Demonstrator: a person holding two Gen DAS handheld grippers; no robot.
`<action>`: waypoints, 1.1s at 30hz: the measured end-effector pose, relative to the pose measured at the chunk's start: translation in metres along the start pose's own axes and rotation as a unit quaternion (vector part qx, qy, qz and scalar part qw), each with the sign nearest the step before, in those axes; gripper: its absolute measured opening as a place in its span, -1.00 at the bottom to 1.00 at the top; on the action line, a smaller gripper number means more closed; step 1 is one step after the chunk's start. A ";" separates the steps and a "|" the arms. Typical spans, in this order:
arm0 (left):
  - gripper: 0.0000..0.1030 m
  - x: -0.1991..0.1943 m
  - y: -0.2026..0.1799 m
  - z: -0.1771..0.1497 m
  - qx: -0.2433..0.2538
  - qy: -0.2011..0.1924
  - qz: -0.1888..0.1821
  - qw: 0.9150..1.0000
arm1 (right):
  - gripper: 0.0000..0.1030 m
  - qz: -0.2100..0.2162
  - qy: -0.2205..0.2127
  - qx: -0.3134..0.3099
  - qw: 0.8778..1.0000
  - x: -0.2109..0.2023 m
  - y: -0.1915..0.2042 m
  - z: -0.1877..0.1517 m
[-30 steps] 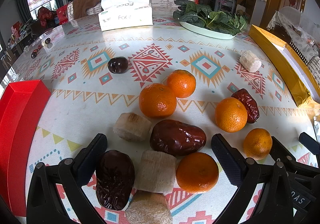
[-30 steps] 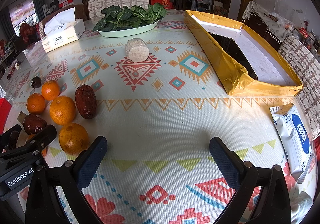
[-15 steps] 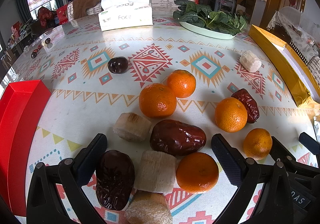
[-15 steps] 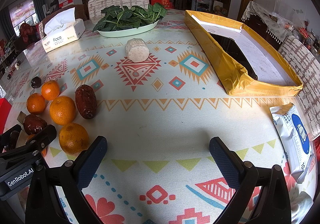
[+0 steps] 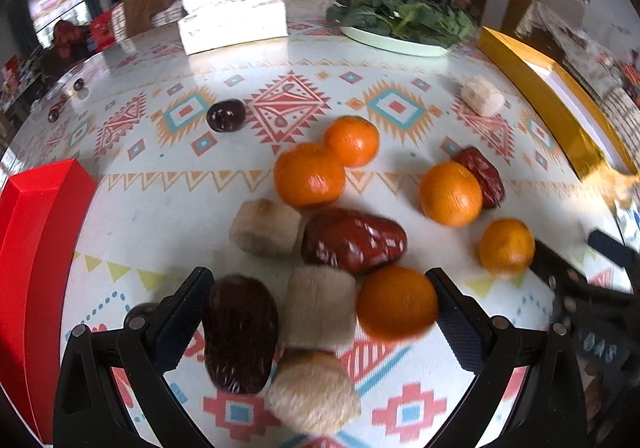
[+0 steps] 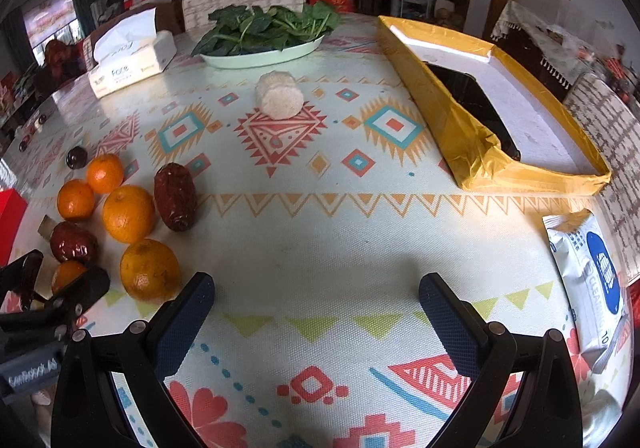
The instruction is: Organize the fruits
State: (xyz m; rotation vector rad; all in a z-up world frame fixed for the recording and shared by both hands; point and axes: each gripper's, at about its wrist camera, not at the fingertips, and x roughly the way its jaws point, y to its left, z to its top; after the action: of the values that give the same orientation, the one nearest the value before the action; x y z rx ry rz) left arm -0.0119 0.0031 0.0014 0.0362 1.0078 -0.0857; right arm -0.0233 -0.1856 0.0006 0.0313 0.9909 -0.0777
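Patterned tablecloth (image 6: 320,240) carries the fruit cluster on its left side: oranges (image 5: 309,175), dates (image 5: 354,246), pale chunks (image 5: 320,306). Left gripper (image 5: 320,312) fingers wide, straddling a date (image 5: 239,332), a chunk and an orange (image 5: 396,303), gripping none. Right gripper (image 6: 316,312) wide over bare cloth, yellow box (image 6: 472,127) beyond.

Patterned table (image 6: 320,232); oranges (image 5: 308,173), dates (image 5: 352,240), possibly cakes (image 5: 266,228), tissue box (image 6: 132,59)

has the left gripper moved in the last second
Yes. The left gripper has advanced slightly: the date and orange now sit deeper between its open fingers, measured against the tablecloth.
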 end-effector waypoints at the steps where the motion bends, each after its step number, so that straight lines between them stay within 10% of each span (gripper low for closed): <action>1: 0.98 -0.004 0.002 -0.004 -0.001 -0.001 -0.008 1.000 | 1.00 0.000 0.002 -0.001 1.000 0.002 0.000 -0.001; 9: 0.78 -0.096 0.039 -0.022 -0.044 -0.126 -0.051 0.990 | 0.91 0.045 -0.008 -0.004 0.999 -0.012 -0.004 -0.011; 20: 0.78 -0.300 0.112 -0.013 -0.051 -0.354 -0.060 0.932 | 0.66 0.090 -0.169 -0.003 0.981 -0.172 -0.007 -0.001; 27: 0.78 -0.410 0.137 0.012 -0.036 -0.456 0.016 0.889 | 0.65 0.110 -0.308 0.008 0.945 -0.309 -0.010 0.053; 33: 1.00 -0.491 0.156 0.049 -0.015 -0.476 0.085 0.875 | 0.65 0.062 -0.350 -0.002 0.935 -0.398 -0.011 0.105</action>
State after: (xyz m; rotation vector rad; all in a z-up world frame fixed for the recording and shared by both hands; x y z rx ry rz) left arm -0.2177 0.1817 0.4418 0.0462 0.0106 0.0752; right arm -0.1536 -0.1830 0.3911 0.0575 0.2719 0.0298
